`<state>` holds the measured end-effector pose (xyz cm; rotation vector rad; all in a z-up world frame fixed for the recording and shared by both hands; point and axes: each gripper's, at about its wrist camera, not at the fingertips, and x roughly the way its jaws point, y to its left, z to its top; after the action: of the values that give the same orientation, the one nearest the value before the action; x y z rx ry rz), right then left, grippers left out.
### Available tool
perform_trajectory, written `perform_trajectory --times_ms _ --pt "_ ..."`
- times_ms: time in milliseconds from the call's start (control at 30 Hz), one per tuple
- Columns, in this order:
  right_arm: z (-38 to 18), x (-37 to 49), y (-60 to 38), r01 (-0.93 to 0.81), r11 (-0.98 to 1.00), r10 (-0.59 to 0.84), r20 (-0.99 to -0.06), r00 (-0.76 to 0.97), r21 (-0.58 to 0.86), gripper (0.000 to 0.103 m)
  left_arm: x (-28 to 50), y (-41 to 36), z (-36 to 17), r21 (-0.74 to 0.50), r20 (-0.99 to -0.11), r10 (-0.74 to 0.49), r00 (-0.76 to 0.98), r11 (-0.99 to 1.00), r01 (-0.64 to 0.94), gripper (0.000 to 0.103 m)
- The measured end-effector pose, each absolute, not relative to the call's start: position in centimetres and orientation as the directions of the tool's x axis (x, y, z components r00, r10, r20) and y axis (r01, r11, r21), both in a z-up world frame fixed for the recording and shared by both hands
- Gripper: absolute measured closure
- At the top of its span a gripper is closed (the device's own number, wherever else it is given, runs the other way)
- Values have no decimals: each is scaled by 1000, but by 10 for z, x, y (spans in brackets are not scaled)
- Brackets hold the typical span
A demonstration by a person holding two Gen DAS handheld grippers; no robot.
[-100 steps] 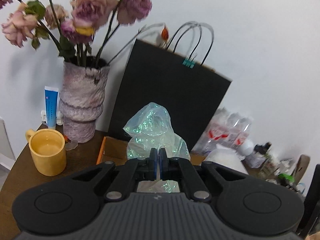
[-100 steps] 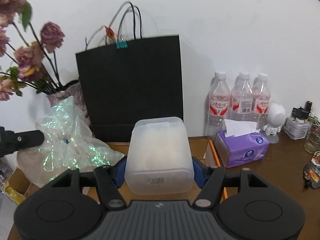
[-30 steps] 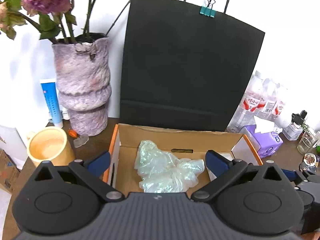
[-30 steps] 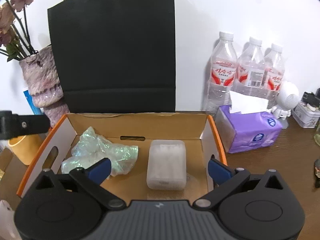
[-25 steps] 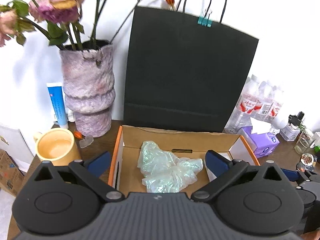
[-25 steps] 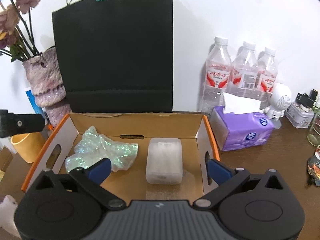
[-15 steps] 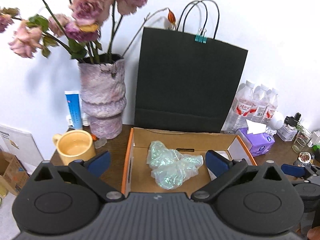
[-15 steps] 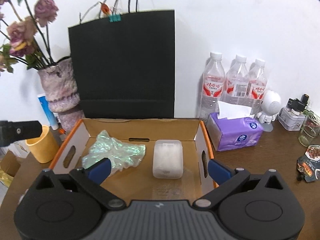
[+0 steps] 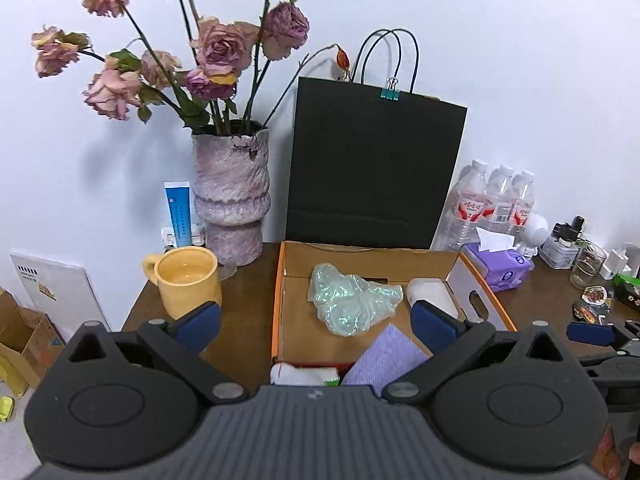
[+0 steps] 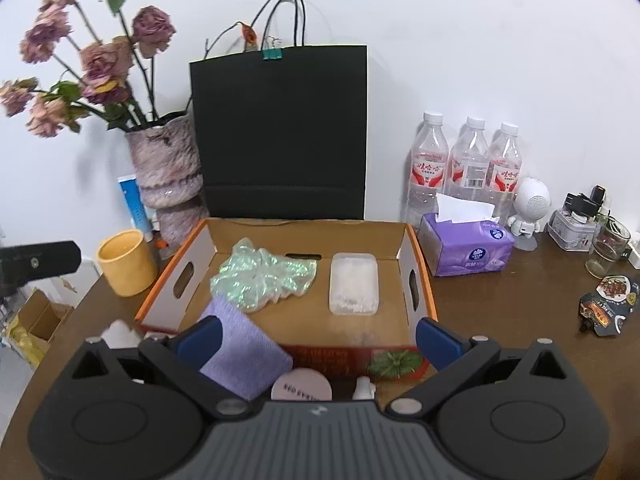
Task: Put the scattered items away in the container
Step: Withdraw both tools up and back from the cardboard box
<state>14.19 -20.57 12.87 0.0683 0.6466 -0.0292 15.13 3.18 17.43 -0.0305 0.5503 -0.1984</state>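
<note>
- My left tool (image 9: 316,320) and my right tool (image 10: 318,338) both stand spread wide, with nothing between the fingers.
- In the centre of both frames, the open brown cardboard box with orange edges (image 10: 414,240) holds a crumpled iridescent green film bag (image 10: 264,276) and, just right of it, a frosted rectangular plastic tub (image 10: 354,282).
- A ribbed lilac cloth (image 10: 244,360) leans over the box's near wall at lower left.
- Left outside, at the lower centre of the right frame: a round pink lid (image 10: 302,386), a small spiky green plant (image 10: 394,360) and a white piece (image 10: 364,390) on the dark wooden worktop (image 10: 500,312).
- I judge the tidying partly done.
</note>
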Motion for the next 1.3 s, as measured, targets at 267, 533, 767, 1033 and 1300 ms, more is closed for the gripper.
perform_trajectory --times_ms 267,533,767,1033,1300 --pt "135 99 -202 33 999 -5 -573 820 38 0 116 40 178 -95 -488 -230 842 973 210 0" --pt "138 60 -197 14 1000 3 -542 840 26 0 84 45 176 -100 -457 -240 856 971 219 0" --pt "128 28 -190 -1 999 18 -519 854 34 0 52 54 166 -113 -421 -250 872 968 223 0" --pt "112 0 -186 6 999 17 -478 878 47 0 30 63 141 -129 -418 -230 879 973 193 0" --pt "74 -11 -182 8 999 12 -460 888 42 0 23 68 106 -131 -436 -207 876 977 166 0"
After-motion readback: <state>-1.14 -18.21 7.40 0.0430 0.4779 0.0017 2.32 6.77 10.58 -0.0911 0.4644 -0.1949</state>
